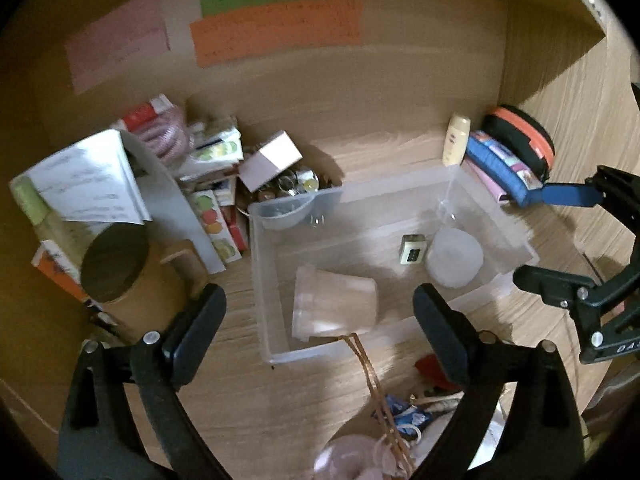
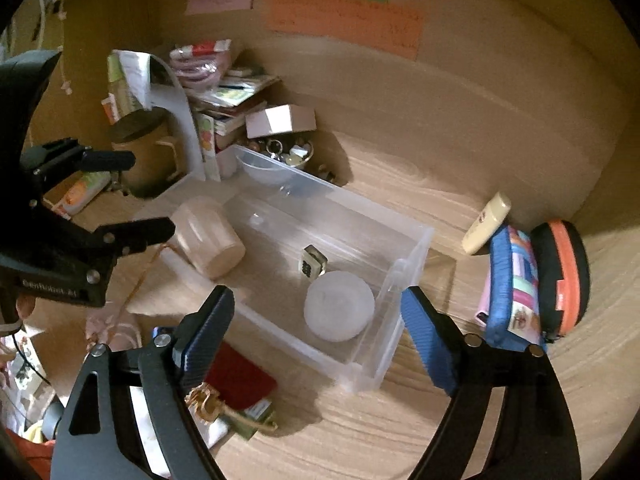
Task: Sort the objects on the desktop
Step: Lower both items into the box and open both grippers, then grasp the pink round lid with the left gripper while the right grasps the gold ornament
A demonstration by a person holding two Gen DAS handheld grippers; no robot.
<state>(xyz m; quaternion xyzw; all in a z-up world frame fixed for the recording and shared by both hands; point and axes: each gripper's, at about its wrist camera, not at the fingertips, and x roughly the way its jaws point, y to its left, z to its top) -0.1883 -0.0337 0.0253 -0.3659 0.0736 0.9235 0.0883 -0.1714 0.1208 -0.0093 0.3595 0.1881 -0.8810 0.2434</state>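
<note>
Both grippers are wide open and hold nothing; the left gripper (image 1: 320,320) is nearer to the translucent plastic cup (image 1: 334,306), lying on its side inside the clear plastic bin (image 1: 496,210) on the wooden worktop (image 1: 240,392), than the right gripper (image 2: 316,320)

Black tool (image 1: 320,320), blue-padded tool (image 2: 316,320)

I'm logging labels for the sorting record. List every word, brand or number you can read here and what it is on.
"GenRobot.AI", on the left gripper body, seen from the right wrist.
"DA", cut off, on the right gripper body, seen from the left wrist.
Handwriting on the orange sheet and pink sheet: blurred, unreadable.
Print on the white paper and lotion bottle: too blurred.
</note>
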